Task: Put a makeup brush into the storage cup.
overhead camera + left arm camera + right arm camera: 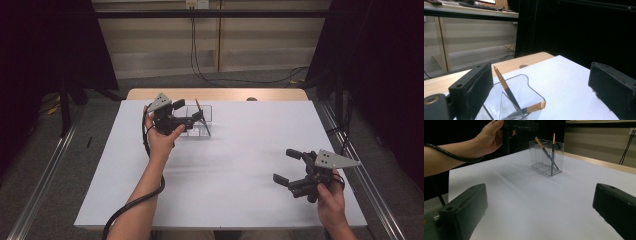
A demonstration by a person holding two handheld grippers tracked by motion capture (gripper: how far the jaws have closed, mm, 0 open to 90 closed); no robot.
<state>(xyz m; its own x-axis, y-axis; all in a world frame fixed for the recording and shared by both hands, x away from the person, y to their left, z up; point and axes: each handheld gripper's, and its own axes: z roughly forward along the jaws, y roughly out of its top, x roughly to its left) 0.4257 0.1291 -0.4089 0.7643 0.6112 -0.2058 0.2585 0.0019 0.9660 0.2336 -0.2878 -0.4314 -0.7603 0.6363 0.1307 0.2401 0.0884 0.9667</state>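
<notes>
Both pens (547,151) stand in the clear holder (546,157) near my counter's (225,170) far edge; both grippers' fingers are spread, empty, so little seems left

Clear glossy plastic compartment holder (547,157); black pencils with golden ends (553,150), smooth. Matt white paper-like counter (240,170) cover, wood edge.

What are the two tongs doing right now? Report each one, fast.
Left tongs: open, holding nothing, right at the clear holder with two pens.
Right tongs: open, empty, above the white table.
</notes>
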